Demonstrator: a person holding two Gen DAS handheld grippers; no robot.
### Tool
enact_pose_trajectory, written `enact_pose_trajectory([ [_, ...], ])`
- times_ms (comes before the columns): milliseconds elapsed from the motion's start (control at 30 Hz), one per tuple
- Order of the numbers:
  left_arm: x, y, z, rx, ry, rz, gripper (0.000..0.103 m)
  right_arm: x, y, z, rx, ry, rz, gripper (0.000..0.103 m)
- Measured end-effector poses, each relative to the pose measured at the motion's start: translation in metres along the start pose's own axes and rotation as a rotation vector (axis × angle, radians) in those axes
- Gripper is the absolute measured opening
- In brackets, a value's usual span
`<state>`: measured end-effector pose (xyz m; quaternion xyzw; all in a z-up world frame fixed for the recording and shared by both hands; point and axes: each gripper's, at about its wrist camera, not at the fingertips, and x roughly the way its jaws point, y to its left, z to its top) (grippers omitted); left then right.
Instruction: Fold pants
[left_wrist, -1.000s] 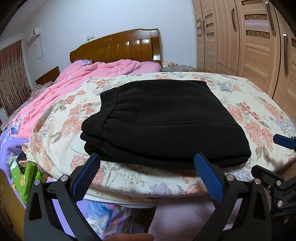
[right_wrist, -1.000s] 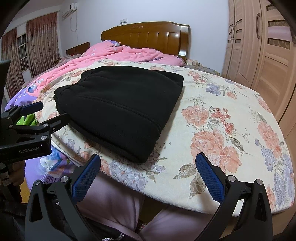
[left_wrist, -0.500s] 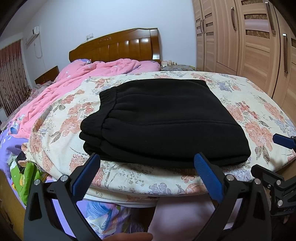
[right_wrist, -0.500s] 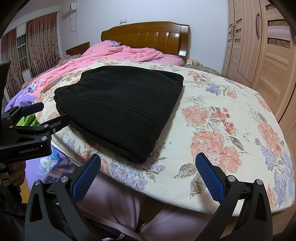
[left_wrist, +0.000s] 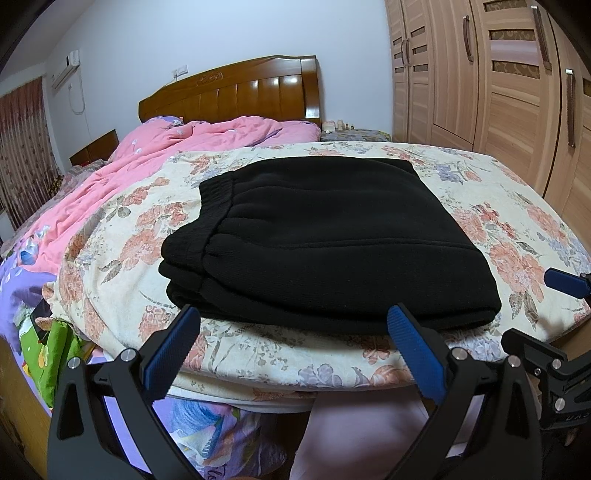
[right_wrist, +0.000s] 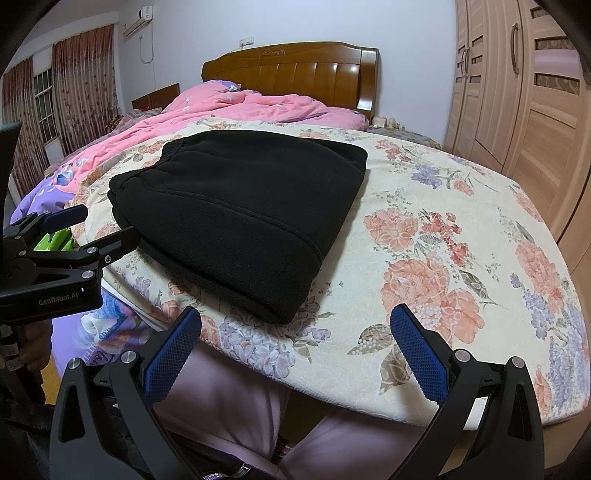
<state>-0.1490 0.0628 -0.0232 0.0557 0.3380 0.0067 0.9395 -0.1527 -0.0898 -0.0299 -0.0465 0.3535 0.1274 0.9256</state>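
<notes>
Black pants (left_wrist: 325, 240) lie folded into a thick rectangle on the floral bedspread (left_wrist: 122, 236), waistband to the left. My left gripper (left_wrist: 291, 354) is open just short of the near folded edge, holding nothing. In the right wrist view the same folded pants (right_wrist: 240, 214) sit left of centre, and my right gripper (right_wrist: 295, 354) is open over the bed's near edge, off the pants' right corner. The left gripper (right_wrist: 85, 229) shows at the left edge there, and a blue fingertip (left_wrist: 565, 282) of the right one at the left wrist view's right edge.
A pink quilt (left_wrist: 155, 162) is bunched along the left of the bed below a wooden headboard (left_wrist: 236, 92). Wooden wardrobe doors (left_wrist: 498, 85) stand at the right. A person's pink-trousered legs (right_wrist: 229, 402) are against the bed's near edge. Bare floral bedspread (right_wrist: 461, 236) stretches right of the pants.
Both views have shifted only slightly; the pants lie still and both grippers stay open just off the near edge.
</notes>
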Motion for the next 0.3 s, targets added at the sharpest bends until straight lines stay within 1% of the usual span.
enact_pose_trajectory([
  [300, 0.0024, 0.0035, -0.0004, -0.019, 0.015, -0.008, 0.101, 0.0005, 0.0005, -0.0019, 0.004, -0.002, 0.002, 0.099],
])
